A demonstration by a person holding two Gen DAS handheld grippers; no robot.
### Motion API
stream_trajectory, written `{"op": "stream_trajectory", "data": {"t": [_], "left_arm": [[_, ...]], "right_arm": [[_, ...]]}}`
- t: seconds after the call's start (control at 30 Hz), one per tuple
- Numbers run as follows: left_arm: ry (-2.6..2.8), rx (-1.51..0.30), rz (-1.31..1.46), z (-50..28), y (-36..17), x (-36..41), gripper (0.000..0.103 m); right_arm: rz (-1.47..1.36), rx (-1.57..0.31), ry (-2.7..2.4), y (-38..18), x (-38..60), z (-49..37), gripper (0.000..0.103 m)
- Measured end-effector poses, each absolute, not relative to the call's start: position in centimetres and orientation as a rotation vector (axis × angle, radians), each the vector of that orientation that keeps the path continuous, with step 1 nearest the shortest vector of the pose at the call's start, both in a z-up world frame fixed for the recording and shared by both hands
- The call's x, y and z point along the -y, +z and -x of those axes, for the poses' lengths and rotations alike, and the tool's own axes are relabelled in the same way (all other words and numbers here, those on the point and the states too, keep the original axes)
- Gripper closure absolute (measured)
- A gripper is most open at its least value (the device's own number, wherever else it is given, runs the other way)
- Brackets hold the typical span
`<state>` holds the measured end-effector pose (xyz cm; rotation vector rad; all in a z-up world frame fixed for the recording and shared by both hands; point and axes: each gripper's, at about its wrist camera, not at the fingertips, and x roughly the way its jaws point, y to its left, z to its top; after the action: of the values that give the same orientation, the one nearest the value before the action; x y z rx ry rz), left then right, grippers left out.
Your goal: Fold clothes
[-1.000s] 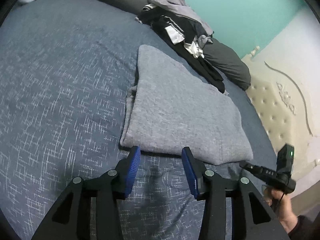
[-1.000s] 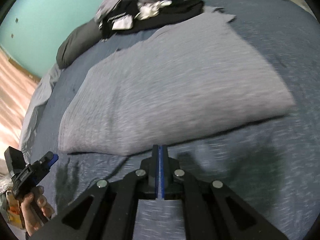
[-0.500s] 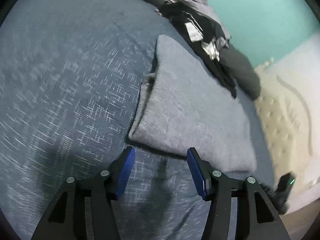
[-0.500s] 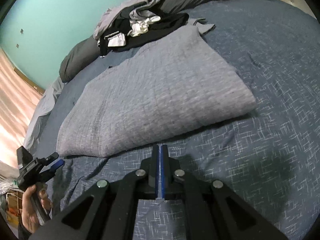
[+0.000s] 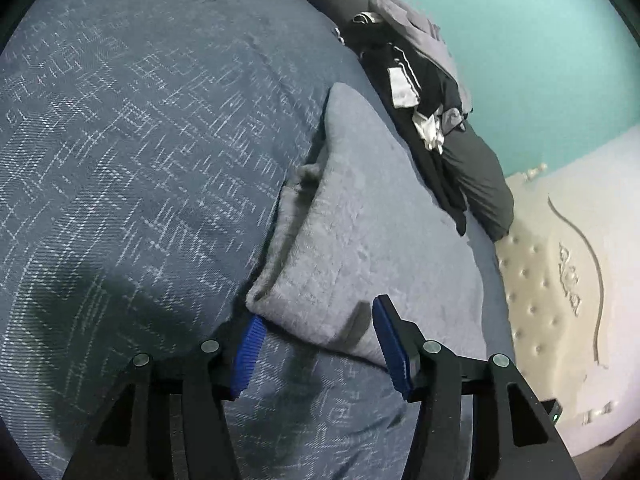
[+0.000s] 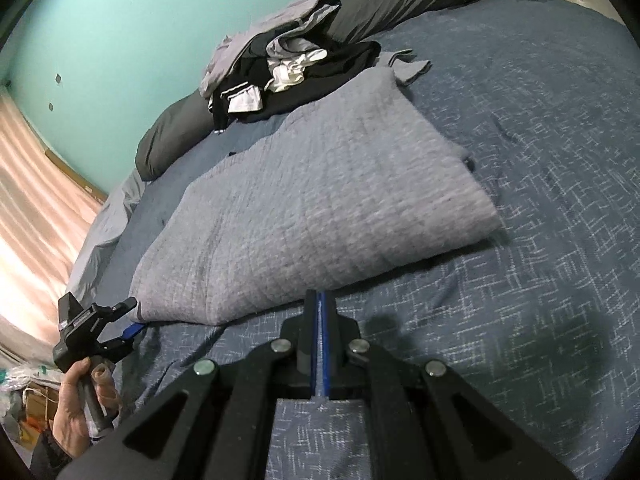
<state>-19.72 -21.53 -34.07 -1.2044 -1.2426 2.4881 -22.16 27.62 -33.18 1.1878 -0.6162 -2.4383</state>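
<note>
Left wrist view: the left gripper (image 5: 316, 342), jaws spread wide and empty, straddles the near corner of the folded grey quilted garment (image 5: 360, 248) at lower centre, its long axis running to upper centre across the blue patterned bedspread (image 5: 120, 160). The right gripper (image 6: 319, 308), jaws pressed together on nothing, sits just short of the garment's edge.

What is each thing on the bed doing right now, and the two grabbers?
Grey garment: folded, lying flat on the bed.
Clothes pile: unfolded, heaped by the pillows.
Left gripper: open, fingers at the garment's corner.
Right gripper: shut, holding nothing, at the garment's near edge.
</note>
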Motion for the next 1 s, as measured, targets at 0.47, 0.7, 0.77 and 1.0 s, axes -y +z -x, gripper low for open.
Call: {"op": "stream_trajectory", "data": {"t": [0.47, 0.7, 0.77, 1.0], "left_arm": [[2.598, 1.109, 1.206, 22.7, -29.5, 18.6, 0.094], [2.617, 0.897, 1.106, 24.6, -23.0, 13.1, 0.095], [2.59, 0.818, 1.096, 25.6, -21.8, 9.6, 0.095], [2.459, 0.521, 1.092, 29.1, -18.8, -4.2, 0.095]], "right_arm": [[-1.16, 0.747, -2.422, -33.0, -30.3, 22.4, 0.103], [-1.141, 0.806, -2.416, -32.6, -31.7, 22.4, 0.103], [-1.138, 0.833, -2.413, -32.6, -32.4, 22.4, 0.103], [-1.137, 0.897, -2.409, -32.7, -34.6, 22.8, 0.103]]}}
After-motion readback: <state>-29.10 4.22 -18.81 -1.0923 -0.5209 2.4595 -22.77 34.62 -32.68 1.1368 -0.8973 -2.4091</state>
